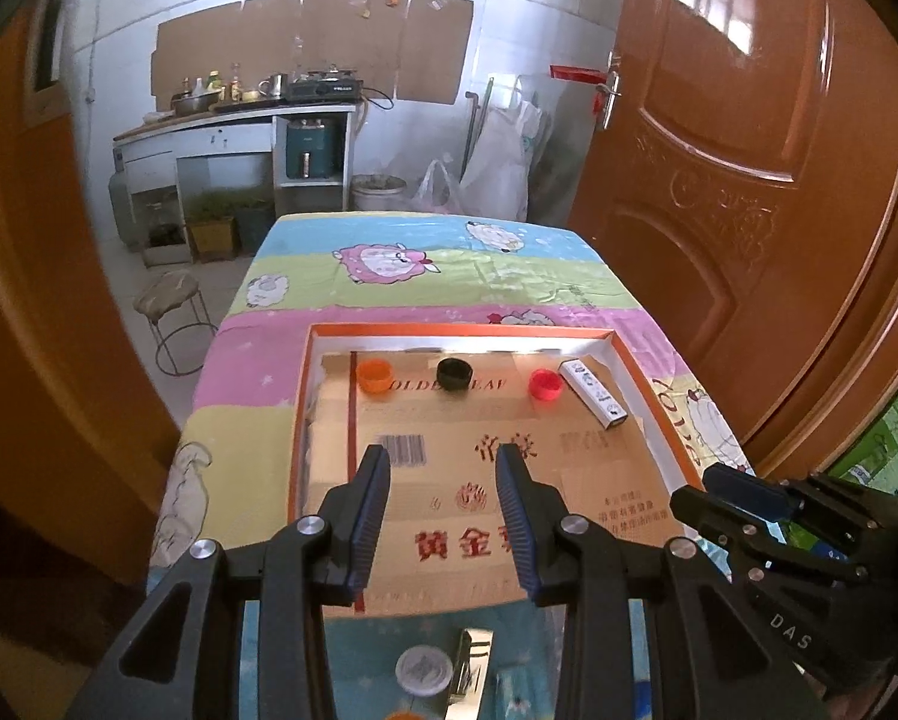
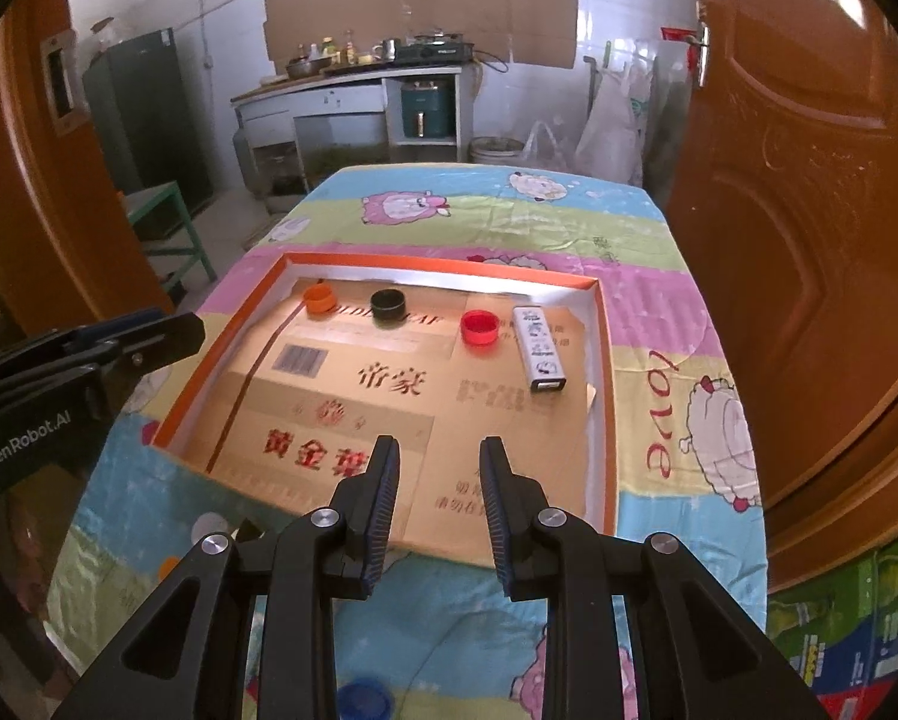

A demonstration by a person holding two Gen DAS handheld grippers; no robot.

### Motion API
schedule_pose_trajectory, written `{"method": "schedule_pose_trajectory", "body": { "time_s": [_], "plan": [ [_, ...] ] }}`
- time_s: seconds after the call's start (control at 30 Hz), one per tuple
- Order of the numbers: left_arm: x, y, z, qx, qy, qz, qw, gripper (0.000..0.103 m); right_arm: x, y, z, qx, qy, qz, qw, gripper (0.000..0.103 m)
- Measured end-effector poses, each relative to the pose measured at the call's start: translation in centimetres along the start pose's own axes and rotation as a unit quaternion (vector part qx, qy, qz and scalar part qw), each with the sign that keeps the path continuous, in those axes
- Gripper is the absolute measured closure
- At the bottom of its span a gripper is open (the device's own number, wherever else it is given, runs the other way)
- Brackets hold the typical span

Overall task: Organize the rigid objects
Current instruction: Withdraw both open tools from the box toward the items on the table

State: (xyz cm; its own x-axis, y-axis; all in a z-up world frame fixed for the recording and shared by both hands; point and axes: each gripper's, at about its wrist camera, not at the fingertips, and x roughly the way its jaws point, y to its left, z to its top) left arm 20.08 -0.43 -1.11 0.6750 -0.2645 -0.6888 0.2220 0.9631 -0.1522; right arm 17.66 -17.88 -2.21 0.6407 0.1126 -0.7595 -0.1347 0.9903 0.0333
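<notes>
Left black two-finger gripper (image 1: 443, 471) and right black two-finger gripper (image 2: 438, 459): both held above the near edge of the shallow orange-rimmed cardboard tray (image 2: 604, 360), jaws parted, empty. Along the tray's far side, a row: orange plastic cap (image 2: 319, 298), black cap (image 2: 388, 304), red cap (image 2: 479, 327), white rectangular tin (image 2: 538, 348). Surface: sheep-print cloth-covered table (image 2: 647, 276). Room: brown wooden door (image 2: 809, 180), kitchen counter (image 2: 341, 81).

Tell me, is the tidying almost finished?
Partly. Lined up in the tray: orange cap, black cap, red cap and a white box. Nothing is in hand; left gripper and right gripper are open. Left on the cloth: a white lid and blue lid.
</notes>
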Motion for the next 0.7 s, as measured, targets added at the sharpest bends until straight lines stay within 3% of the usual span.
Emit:
{"method": "schedule_pose_trajectory", "body": {
  "time_s": [0.7],
  "plan": [
    [-4.3,1.4,-4.6,-0.006,-0.018,-0.007,0.9998,0.066,-3.9,2.7,-4.2,-0.023,-0.021,0.012,0.999,0.075]
  ]
}}
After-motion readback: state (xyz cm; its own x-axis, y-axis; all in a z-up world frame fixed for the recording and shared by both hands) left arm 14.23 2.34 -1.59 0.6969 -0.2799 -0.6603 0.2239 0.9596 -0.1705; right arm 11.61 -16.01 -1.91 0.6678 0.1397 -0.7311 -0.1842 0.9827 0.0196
